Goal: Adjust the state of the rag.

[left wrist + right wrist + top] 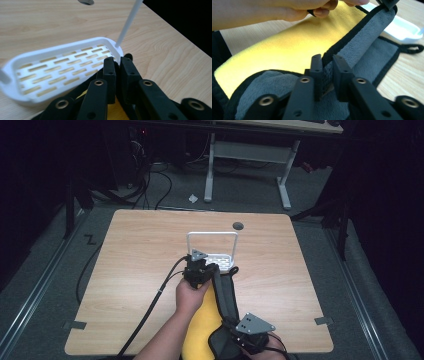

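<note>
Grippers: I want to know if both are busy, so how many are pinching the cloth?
2. The left gripper pinches the cloth at its far end beside the white tray; the right gripper pinches its black-bound edge at the near end.

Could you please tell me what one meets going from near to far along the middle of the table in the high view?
Right hand-held gripper → yellow and grey cloth → left hand-held gripper → white slotted tray → dark round hole in the table top.
</note>
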`<act>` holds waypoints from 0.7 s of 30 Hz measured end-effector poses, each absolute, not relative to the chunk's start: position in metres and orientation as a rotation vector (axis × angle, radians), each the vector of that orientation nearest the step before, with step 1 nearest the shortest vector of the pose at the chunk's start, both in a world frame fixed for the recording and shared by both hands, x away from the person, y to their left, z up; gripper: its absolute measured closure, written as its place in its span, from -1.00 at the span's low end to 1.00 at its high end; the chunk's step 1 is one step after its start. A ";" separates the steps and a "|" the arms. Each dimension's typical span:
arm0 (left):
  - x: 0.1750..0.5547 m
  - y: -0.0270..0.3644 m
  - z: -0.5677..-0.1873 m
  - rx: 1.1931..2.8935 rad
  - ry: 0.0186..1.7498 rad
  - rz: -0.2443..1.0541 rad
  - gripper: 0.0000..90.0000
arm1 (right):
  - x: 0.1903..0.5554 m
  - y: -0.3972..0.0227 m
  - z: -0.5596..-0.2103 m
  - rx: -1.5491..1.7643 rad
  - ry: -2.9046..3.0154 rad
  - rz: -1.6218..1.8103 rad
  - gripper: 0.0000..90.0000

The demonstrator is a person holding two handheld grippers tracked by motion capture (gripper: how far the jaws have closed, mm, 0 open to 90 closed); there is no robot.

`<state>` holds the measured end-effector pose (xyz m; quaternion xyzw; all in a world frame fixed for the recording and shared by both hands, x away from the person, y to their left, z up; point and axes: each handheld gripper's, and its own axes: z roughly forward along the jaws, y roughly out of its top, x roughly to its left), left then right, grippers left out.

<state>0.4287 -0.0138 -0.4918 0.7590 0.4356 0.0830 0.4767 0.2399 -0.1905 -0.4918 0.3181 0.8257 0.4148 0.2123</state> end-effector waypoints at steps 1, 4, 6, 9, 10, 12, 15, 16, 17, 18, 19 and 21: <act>0.430 -0.017 -0.494 1.859 1.061 0.173 0.68 | 0.240 -0.193 -0.491 0.893 2.278 1.162 0.60; 0.429 -0.024 -0.499 1.860 1.046 0.146 0.41 | 0.242 -0.200 -0.486 0.927 2.223 1.192 0.53; 0.427 -0.024 -0.498 1.853 1.027 0.140 0.33 | 0.244 -0.203 -0.485 0.939 2.199 1.197 0.53; 0.425 -0.021 -0.494 1.847 1.010 0.148 0.29 | 0.249 -0.208 -0.487 0.976 2.188 1.193 0.52; 0.424 -0.019 -0.493 1.840 1.009 0.145 0.28 | 0.251 -0.210 -0.488 0.985 2.190 1.187 0.52; 0.422 -0.013 -0.492 1.836 1.004 0.147 0.28 | 0.254 -0.212 -0.491 0.995 2.194 1.176 0.50; 0.418 -0.003 -0.493 1.846 1.006 0.164 0.27 | 0.258 -0.212 -0.494 1.013 2.207 1.164 0.48; 0.417 0.001 -0.494 1.852 1.008 0.172 0.27 | 0.258 -0.211 -0.495 1.009 2.209 1.160 0.48; 0.416 0.005 -0.495 1.851 1.013 0.175 0.27 | 0.258 -0.211 -0.496 1.011 2.212 1.157 0.48; 0.415 0.010 -0.496 1.853 1.013 0.179 0.27 | 0.258 -0.210 -0.496 1.008 2.216 1.153 0.47; 0.413 0.014 -0.497 1.861 1.015 0.186 0.27 | 0.258 -0.209 -0.497 1.006 2.216 1.149 0.47; 0.408 0.024 -0.499 1.868 1.016 0.196 0.27 | 0.259 -0.208 -0.498 1.001 2.224 1.143 0.47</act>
